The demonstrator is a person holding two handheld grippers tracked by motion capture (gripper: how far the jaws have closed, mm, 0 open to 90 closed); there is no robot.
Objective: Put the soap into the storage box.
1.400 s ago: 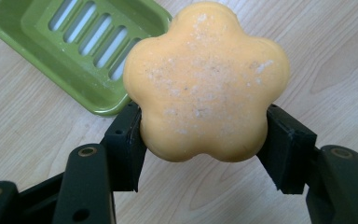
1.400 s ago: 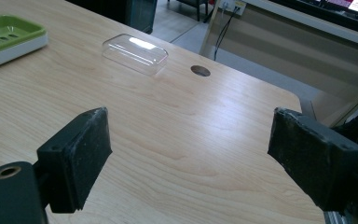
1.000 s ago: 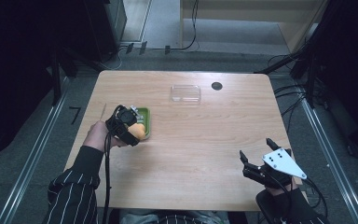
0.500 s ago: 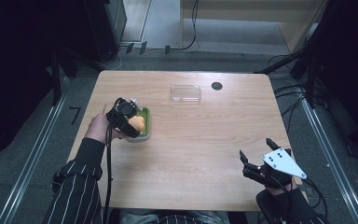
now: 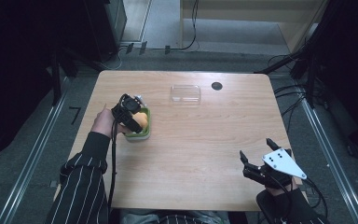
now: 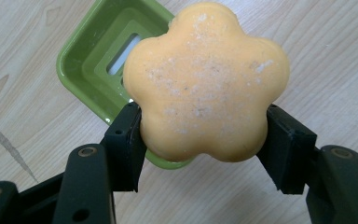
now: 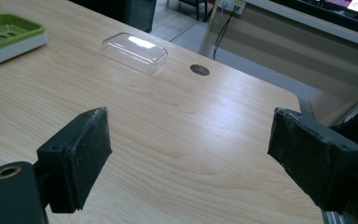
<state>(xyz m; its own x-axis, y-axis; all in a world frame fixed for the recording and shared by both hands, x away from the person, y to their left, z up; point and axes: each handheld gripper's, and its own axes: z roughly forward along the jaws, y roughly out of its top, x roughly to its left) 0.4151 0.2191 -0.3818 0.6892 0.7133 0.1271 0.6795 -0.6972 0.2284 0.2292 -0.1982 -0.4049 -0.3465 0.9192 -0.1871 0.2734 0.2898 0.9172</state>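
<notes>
while the left gripper (image 6: 205, 135) clamps a flower-shaped orange soap (image 6: 206, 79) between its two black pads, the soap hangs over the lower right part of a green soap dish (image 6: 81, 70), which runs toward the upper left of the left gripper view. the dish is a rounded rectangle with stepped inner walls and a pale slot in its floor; as far as its inside shows past the soap, nothing lies in it. seen from the high view, the left gripper (image 5: 131, 113) sits left of centre with the soap (image 5: 142, 119) at its tip, over the dish (image 5: 139, 134) on the wooden table (image 5: 205, 140).

the soap has five rounded lobes, a matte orange face, and whitish speckles across its middle.

a clear plastic lid (image 5: 185, 93) lies near the top centre of the high view, well apart from the dish, hollow side down, with a small dark hole (image 5: 216, 86) in the tabletop just to its right.

at the lower right of the high view, the right gripper (image 5: 256, 156) rests with its jaws spread wide and nothing between them.
</notes>
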